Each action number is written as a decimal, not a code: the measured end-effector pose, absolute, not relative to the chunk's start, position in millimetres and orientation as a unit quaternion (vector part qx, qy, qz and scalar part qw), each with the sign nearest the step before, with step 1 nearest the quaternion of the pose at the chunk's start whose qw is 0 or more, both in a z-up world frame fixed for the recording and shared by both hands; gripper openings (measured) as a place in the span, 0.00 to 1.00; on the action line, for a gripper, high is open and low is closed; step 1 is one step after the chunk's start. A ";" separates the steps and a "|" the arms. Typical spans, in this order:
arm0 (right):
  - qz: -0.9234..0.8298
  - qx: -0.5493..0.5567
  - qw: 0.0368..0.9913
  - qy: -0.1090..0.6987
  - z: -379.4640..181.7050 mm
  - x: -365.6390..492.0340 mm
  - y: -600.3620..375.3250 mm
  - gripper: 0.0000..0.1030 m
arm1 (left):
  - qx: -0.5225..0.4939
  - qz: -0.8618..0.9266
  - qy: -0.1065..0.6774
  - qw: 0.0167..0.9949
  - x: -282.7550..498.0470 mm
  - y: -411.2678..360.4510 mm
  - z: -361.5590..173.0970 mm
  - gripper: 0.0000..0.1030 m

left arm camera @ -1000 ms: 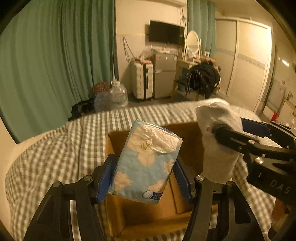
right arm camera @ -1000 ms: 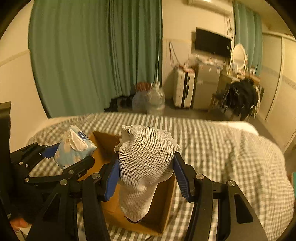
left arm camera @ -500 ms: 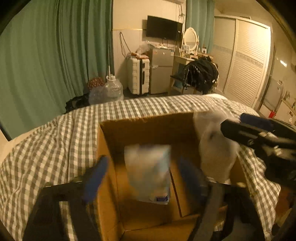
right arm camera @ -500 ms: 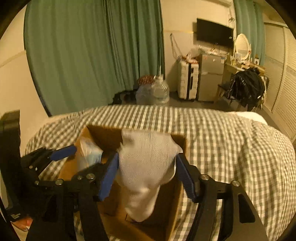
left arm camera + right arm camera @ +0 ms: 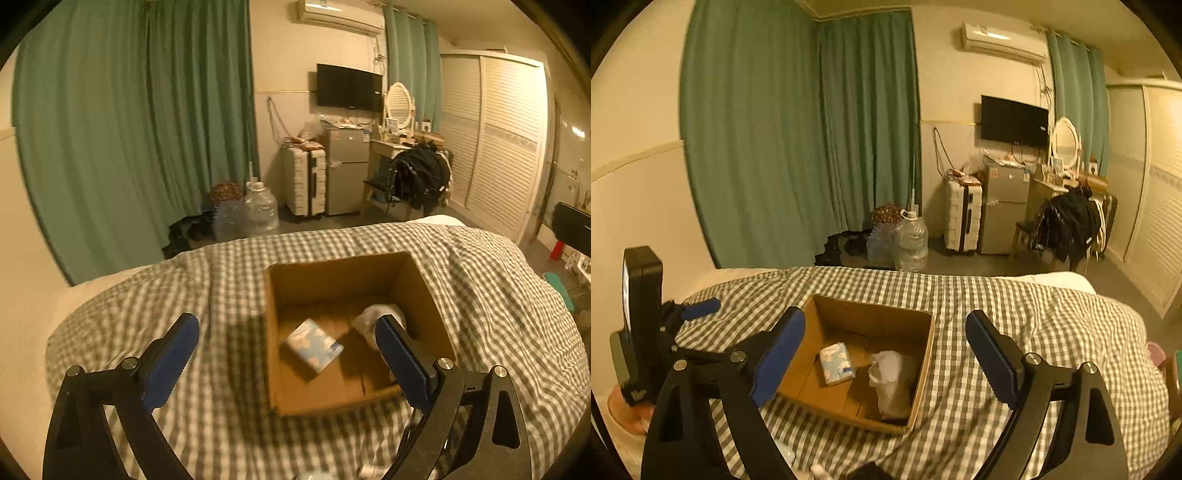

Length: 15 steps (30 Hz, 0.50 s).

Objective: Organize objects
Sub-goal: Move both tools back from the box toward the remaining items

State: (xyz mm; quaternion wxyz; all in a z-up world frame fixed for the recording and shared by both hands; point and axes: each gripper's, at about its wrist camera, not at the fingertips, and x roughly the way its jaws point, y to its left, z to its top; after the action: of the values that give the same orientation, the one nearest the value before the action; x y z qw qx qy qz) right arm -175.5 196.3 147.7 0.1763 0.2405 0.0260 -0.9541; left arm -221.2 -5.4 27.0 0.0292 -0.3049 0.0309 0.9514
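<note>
Resting inside one cardboard box (image 5: 925, 354) — one tissue pack (image 5: 836, 363), one white sock (image 5: 892, 380); left gripper (image 5: 288, 360) and right gripper (image 5: 886, 356) gape wide, holding nothing.

box (image 5: 925, 354): matt brown corrugated cardboard, plain inside.
tissue pack (image 5: 836, 363): smooth, slightly shiny plastic wrap with a printed blue pattern.
white cloth (image 5: 892, 382): soft knitted fabric, crumpled.
bed cover (image 5: 1015, 295): matt checked woven cloth, wrinkled.
right claw (image 5: 886, 354): matt black plastic arms, blue rubbery pads, shiny metal screws.
</note>
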 end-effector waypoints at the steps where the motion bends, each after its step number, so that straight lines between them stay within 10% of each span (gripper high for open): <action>1: -0.954 0.238 0.179 0.028 148.8 -167.4 196.7 0.88 | -0.303 0.952 0.029 0.024 -211.5 -9.7 26.8 0.96; 15: -0.927 0.327 0.179 0.051 37.4 -102.0 187.1 0.89 | -0.372 0.927 0.025 -0.034 -132.6 -25.2 -74.6 0.96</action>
State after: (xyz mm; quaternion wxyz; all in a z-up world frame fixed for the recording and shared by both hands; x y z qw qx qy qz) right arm -102.0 187.1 37.4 0.1786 0.3270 0.0506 -0.9266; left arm -132.6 -25.2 -74.6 -0.0337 -0.3715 0.0254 0.9275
